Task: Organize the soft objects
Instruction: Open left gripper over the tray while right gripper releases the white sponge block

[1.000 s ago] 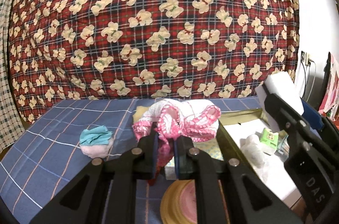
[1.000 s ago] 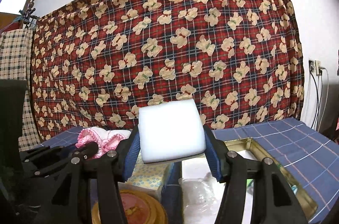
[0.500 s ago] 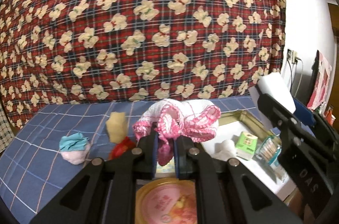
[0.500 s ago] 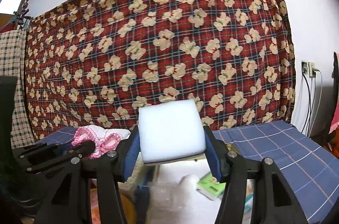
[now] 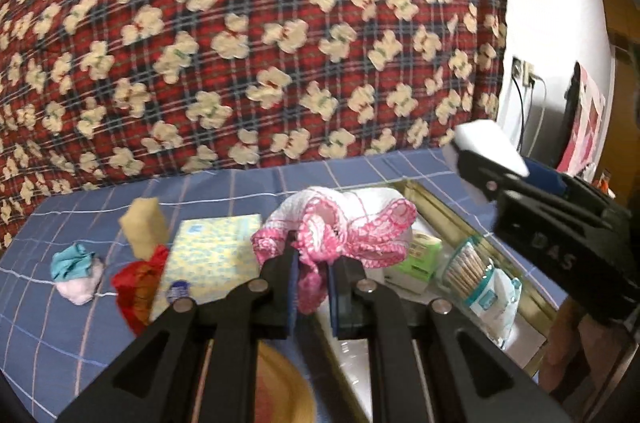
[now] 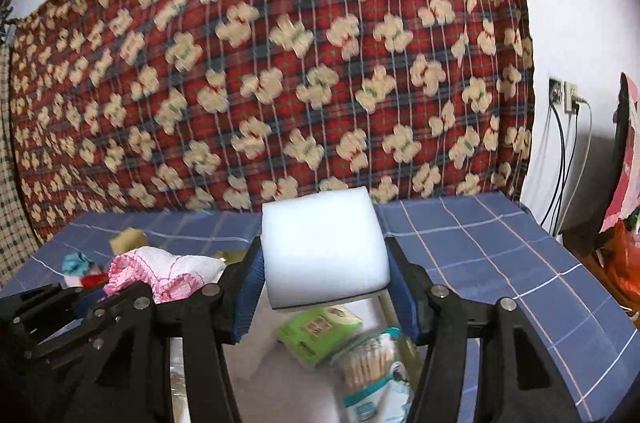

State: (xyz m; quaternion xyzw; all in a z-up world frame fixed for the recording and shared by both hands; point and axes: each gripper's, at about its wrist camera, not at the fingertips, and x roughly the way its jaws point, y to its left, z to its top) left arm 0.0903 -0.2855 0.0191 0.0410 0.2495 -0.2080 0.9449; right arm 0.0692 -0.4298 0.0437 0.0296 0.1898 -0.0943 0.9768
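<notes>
Left gripper (image 5: 311, 265) clamped pink-trimmed white cloth (image 5: 340, 223), held above gold-rimmed tray (image 5: 440, 203). Right gripper (image 6: 325, 275) squeezed white sponge block (image 6: 324, 251) between blue pads (image 6: 252, 295), raised over same tray, blue checked tablecloth (image 6: 480, 243) beneath.

Matt white foam block (image 6: 324, 247), pink-edged knitted cloth (image 5: 344, 223), shiny brass-coloured metal tray rim (image 5: 452, 211).

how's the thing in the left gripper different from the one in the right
The pink-and-white cloth is floppy, crumpled and frilly-edged; the white sponge is a smooth, plain block. The cloth spills over the left gripper, while the sponge sits squarely between the right gripper fingers. Both are held up off the table.
</notes>
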